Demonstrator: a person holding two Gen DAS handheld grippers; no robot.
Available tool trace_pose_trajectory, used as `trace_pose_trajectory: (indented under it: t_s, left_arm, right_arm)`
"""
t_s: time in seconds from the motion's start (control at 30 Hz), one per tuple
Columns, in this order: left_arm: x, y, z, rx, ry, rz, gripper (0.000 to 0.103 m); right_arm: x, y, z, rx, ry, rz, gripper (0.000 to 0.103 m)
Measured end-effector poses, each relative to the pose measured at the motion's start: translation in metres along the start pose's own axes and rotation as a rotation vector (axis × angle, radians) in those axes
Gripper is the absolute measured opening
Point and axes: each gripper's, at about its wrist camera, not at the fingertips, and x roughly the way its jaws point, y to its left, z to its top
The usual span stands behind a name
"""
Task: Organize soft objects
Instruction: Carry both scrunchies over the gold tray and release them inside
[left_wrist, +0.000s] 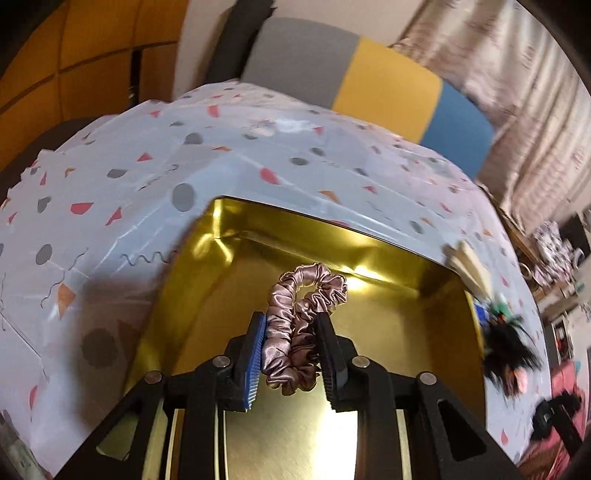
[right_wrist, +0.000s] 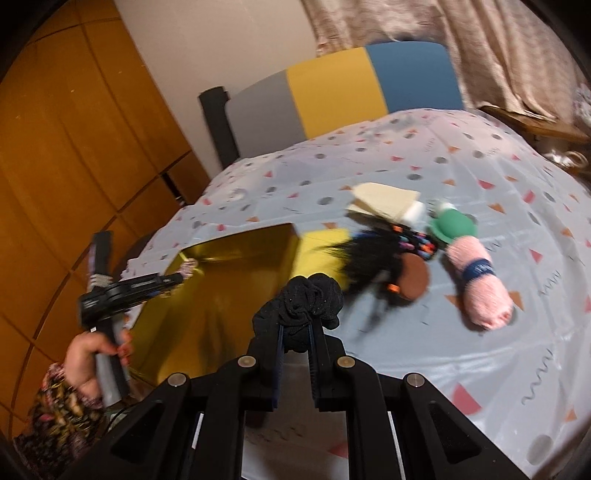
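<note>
the counter (right_wrist: 424, 354) is spread with a pale cloth speckled with grey dots and pink and orange triangles, and a chair back (right_wrist: 343, 96) striped grey, yellow and blue stands at its far side. on the counter's left part sits a gold tin box (left_wrist: 399, 314), open and shiny inside. to its right lies a loose heap: a doll (right_wrist: 384, 266) with black hair and coloured beads, a pink yarn skein (right_wrist: 480, 280) lying at a slant with its long axis running from far-left to near-right, a green knitted piece (right_wrist: 454, 225) at its far end, and a cream folded cloth (right_wrist: 384, 201) behind. the left tool (left_wrist: 290, 339) reaches over the box, angled downward, its two pads pressed on a dusty-pink satin scrunchie (left_wrist: 295, 328) that hangs upright between them, its loop rising above the fingertips and over the box floor. a hand (right_wrist: 92, 354) in a flowered sleeve grips that tool's handle at the box's near-left corner. the right tool (right_wrist: 297, 332) hovers over the counter's near side, tilted down, its pads closed tight on a black scrunchie (right_wrist: 299, 306) bunched above the tips, just beside the box's near-right corner.
</note>
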Motion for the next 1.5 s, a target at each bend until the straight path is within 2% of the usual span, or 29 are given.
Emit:
trace_pose_trajectory:
  t_s: [0.1,0.23,0.3,0.43,0.57,0.7,0.87,1.13,1.43,1.5]
  left_arm:
    - [0.011,0.006,0.010,-0.032,-0.003,0.030,0.050]
    - [0.015,0.008,0.016,-0.047,-0.001,0.025,0.064]
    - [0.007,0.010,0.014,-0.062,-0.014,0.022,0.064]
    - [-0.032,0.010,-0.001,-0.063,-0.124,0.023,0.064]
    - [-0.067,0.010,-0.029,-0.058,-0.200,0.045,0.064]
    - [-0.089,0.012,-0.056,-0.062,-0.239,0.071,0.064]
    - [-0.103,0.020,-0.077,-0.129,-0.247,0.082,0.064]
    - [-0.099,0.030,-0.086,-0.187,-0.215,0.086,0.064]
    - [-0.096,0.031,-0.090,-0.197,-0.190,0.076,0.064]
    - [-0.095,0.030,-0.090,-0.194,-0.187,0.070,0.064]
  right_arm:
    - [0.006,0.017,0.005,-0.033,0.004,0.017,0.012]
    - [0.016,0.034,0.006,-0.060,0.023,0.035,0.012]
    - [0.022,0.040,0.006,-0.064,0.036,0.045,0.012]
    - [0.035,0.051,0.008,-0.080,0.059,0.072,0.012]
    - [0.055,0.064,0.010,-0.100,0.101,0.094,0.012]
    - [0.076,0.077,0.012,-0.118,0.139,0.113,0.012]
    - [0.103,0.094,0.020,-0.137,0.169,0.125,0.012]
    - [0.158,0.118,0.037,-0.128,0.238,0.126,0.012]
    - [0.220,0.139,0.060,-0.069,0.256,0.074,0.012]
    - [0.231,0.141,0.062,-0.063,0.260,0.057,0.015]
